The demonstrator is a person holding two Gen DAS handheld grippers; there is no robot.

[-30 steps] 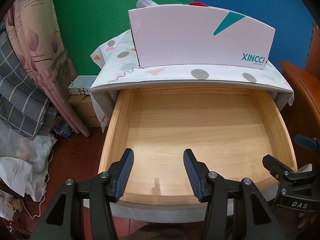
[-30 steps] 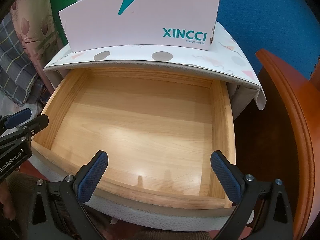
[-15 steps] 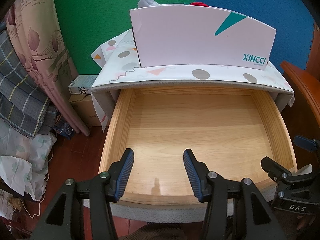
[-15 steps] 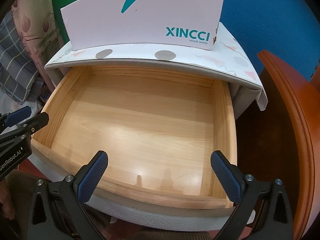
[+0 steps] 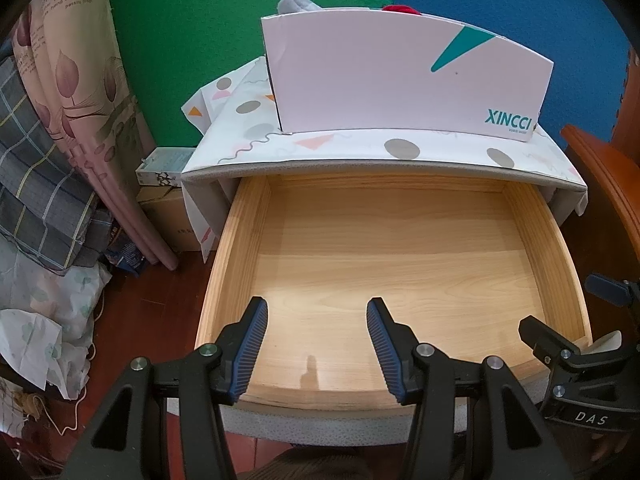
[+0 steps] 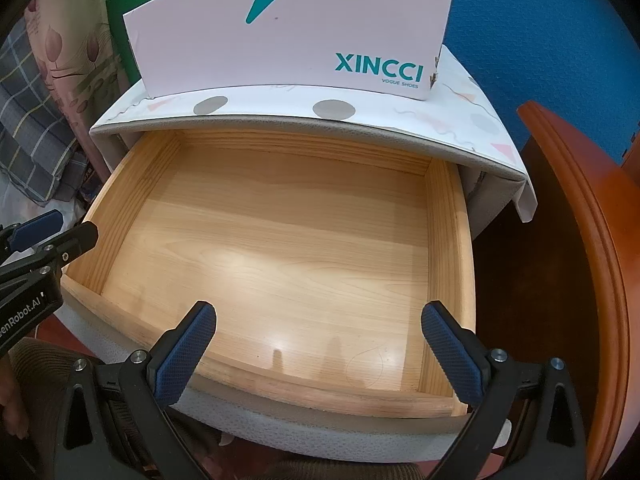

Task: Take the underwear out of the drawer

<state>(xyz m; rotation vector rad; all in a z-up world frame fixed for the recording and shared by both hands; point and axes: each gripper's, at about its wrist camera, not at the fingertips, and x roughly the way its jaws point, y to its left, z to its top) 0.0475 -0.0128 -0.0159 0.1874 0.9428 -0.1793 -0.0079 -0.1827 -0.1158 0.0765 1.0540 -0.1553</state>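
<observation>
A: What are the two grippers doing?

B: The left gripper (image 5: 316, 310) hangs over the front edge of the wooden drawer (image 5: 400, 264), its blue pads apart with nothing between them. The right gripper (image 6: 318, 316) is beside it over the same edge, jaws spread wider, also empty.

A: And the underwear?

B: I cannot see any in the drawer; only bare pale wood shows on its floor. Two bits of cloth, one grey (image 5: 298, 3) and one red (image 5: 400, 9), peek over the white XINCCI shoe box (image 5: 400, 80) standing on the nightstand top (image 5: 340, 148); I cannot tell what they are.

A: Anything around it?

B: A floral curtain (image 5: 68, 80) and plaid fabric (image 5: 36, 184) on the left, an orange-brown wooden edge (image 6: 576, 240) on the right.
</observation>
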